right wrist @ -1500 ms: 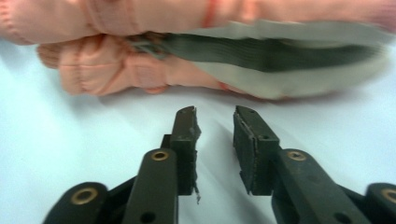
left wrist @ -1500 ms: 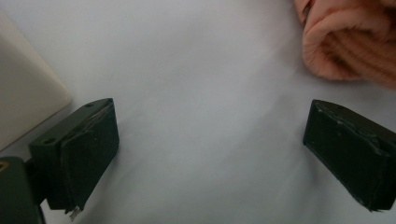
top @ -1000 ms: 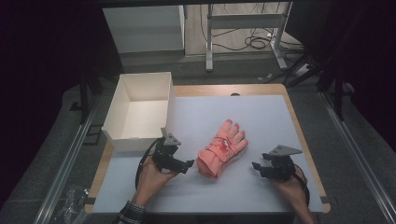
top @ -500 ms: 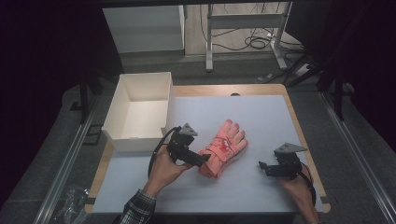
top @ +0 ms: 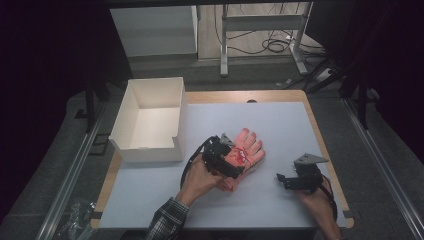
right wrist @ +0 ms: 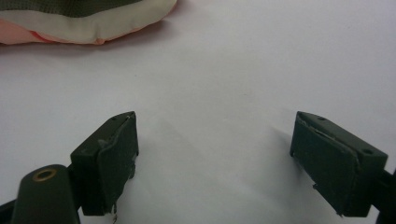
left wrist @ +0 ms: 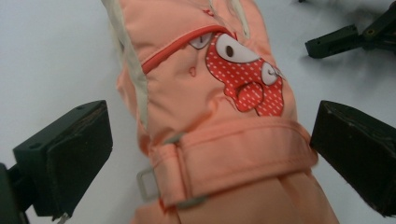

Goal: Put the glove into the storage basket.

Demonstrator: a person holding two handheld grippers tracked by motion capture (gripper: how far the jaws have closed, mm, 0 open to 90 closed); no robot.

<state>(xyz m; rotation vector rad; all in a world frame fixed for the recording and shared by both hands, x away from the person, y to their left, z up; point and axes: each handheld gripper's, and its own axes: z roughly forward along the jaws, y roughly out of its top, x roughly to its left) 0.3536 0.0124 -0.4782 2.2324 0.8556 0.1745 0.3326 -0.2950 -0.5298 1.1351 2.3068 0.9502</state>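
Note:
An orange-pink glove with a red spotted cartoon face lies flat on the white mat, fingers pointing away. My left gripper hovers over its cuff end. In the left gripper view the left gripper is open, its pads either side of the wrist strap and clear of the fabric; its jaws have just been opening. My right gripper rests on the mat to the glove's right. It is open over bare mat, jaws just having opened wider, with the glove's pale edge beyond.
A white open box stands at the table's back left, close to the left arm. The wooden table edge runs along the right. A desk frame and cables lie on the floor beyond the table.
My left hand has moved right and away from me, from beside the glove to over its cuff. The right hand has stayed about where it was.

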